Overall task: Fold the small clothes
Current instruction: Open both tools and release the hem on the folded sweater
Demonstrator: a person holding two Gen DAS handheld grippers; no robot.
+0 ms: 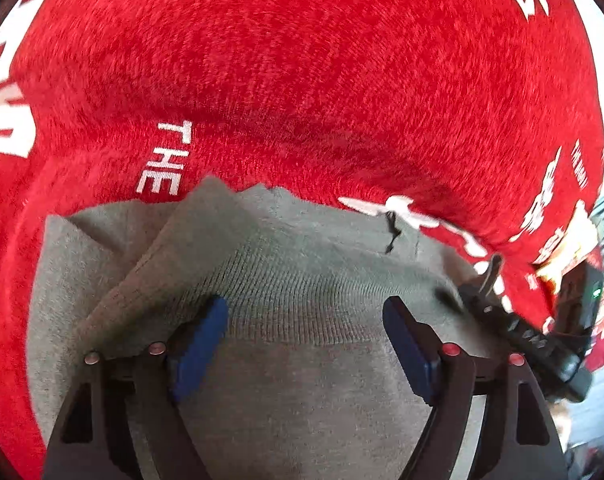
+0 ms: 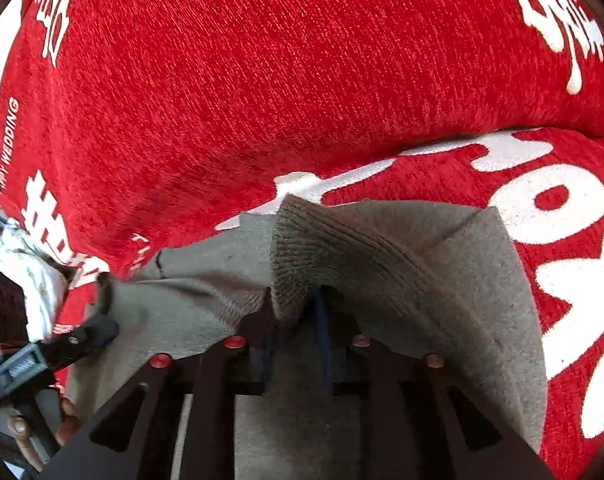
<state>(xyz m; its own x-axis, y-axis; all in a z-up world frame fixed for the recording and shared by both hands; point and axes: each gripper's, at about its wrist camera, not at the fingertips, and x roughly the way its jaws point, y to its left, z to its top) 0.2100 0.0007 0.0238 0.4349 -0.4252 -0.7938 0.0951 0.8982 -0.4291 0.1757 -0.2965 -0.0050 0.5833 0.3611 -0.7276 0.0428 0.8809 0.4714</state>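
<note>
Blue-padded fingers (image 1: 200, 344) of the left gripper (image 1: 306, 340) stand wide apart, released, with the grey knitted garment (image 1: 302, 272) lying flat beneath the gap and neither pad pressing on it. That garment's ribbed band runs across just beyond the fingertips, and a folded flap of it rises toward the upper left of the gripper. Past the garment spreads the red fuzzy cloth with white lettering (image 1: 302, 60), on which the garment rests.

From the right wrist, the right gripper (image 2: 296, 320) has its dark fingers close together, and a bunched ribbed fold of the grey knitted garment (image 2: 342, 248) sits right between them; whether the pads pinch it or have let go cannot be told. The garment drapes away to both sides of this gripper.

Only the right wrist view shows a hand (image 2: 42, 428) gripping the left tool's handle at the garment's left edge, beside a pale printed fabric (image 2: 30, 264). Only the left wrist view shows the garment's flat lower body and the right tool's dark body (image 1: 542, 340) at the garment's right edge.
</note>
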